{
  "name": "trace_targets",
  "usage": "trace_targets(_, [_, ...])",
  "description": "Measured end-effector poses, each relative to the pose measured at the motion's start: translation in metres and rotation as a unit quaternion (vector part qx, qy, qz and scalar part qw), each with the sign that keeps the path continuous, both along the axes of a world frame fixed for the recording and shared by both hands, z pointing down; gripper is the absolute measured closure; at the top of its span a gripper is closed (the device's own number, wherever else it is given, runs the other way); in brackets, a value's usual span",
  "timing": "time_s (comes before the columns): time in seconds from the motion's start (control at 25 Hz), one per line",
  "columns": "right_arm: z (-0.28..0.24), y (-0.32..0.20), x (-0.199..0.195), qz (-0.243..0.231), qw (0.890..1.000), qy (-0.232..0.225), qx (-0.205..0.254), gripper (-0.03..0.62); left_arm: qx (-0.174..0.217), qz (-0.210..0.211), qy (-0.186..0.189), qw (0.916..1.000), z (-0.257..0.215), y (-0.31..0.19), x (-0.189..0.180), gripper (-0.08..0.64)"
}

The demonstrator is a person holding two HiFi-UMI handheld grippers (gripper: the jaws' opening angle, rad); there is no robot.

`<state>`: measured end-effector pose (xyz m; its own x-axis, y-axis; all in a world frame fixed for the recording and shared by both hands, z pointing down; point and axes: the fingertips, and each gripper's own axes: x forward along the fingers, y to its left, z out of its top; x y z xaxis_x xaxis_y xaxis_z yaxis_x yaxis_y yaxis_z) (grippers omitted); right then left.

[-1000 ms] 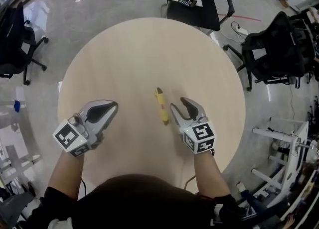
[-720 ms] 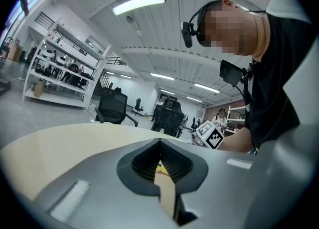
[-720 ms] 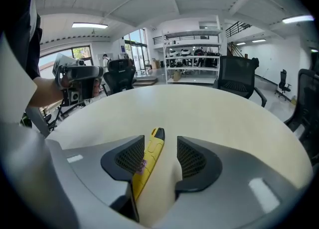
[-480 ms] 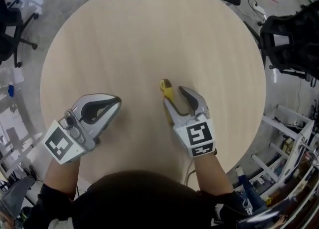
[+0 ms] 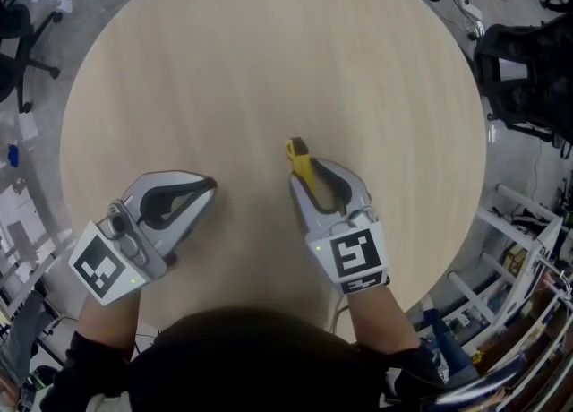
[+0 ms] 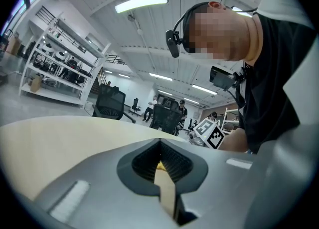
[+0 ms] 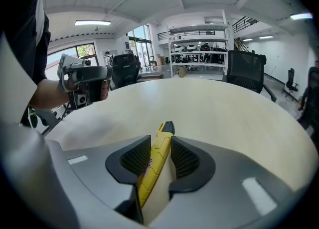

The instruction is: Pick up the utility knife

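One utility knife [image 5: 299, 158] on your tabletop [image 5: 269, 43]: your right gripper [image 5: 311, 174], just closing, pinches it; your left gripper [image 5: 210, 184], at 9 o'clock, is pressed together.

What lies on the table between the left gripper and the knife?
Nothing. In the head view, only bare table lies between the left gripper and the knife.

Utility knife [image 5: 298, 158] on table [image 5: 269, 52]: yellow body, black tip. Table: pale beige wood grain, fine streaks. Left gripper [image 5: 210, 185] over table: grey shell, black ribbed pads, cube w/ black squares on white. Chairs [image 5: 524, 70] off table's far-right edge: black. Floor [image 5: 40, 106] round table: glossy grey.
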<state>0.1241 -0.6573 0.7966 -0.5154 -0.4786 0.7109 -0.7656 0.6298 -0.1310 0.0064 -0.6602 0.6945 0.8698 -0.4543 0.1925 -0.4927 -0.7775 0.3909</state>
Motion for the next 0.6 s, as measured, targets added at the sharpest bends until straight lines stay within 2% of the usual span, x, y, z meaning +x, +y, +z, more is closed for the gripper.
trace_targets(0.12, [0.003,0.003,-0.006,-0.012,1.000,0.004,-0.001,0.453,0.002,0.000,0.001,1.0000,0.001,0.001,-0.001,0.566])
trace_targets(0.2, [0.008,0.007,-0.010,-0.024,1.000,0.010,-0.008,0.422,0.002,0.000,0.002,1.0000,0.001,0.001,-0.001,0.566])
trace_targets(0.32, [0.013,0.011,-0.011,-0.039,0.999,0.030,-0.005,0.410,0.000,-0.001,0.002,1.0000,0.001,0.001,-0.002,0.566])
trace_targets(0.6, [0.012,0.008,-0.008,-0.034,0.999,0.036,-0.013,0.453,0.001,-0.001,0.002,1.0000,0.001,0.002,-0.002,0.566])
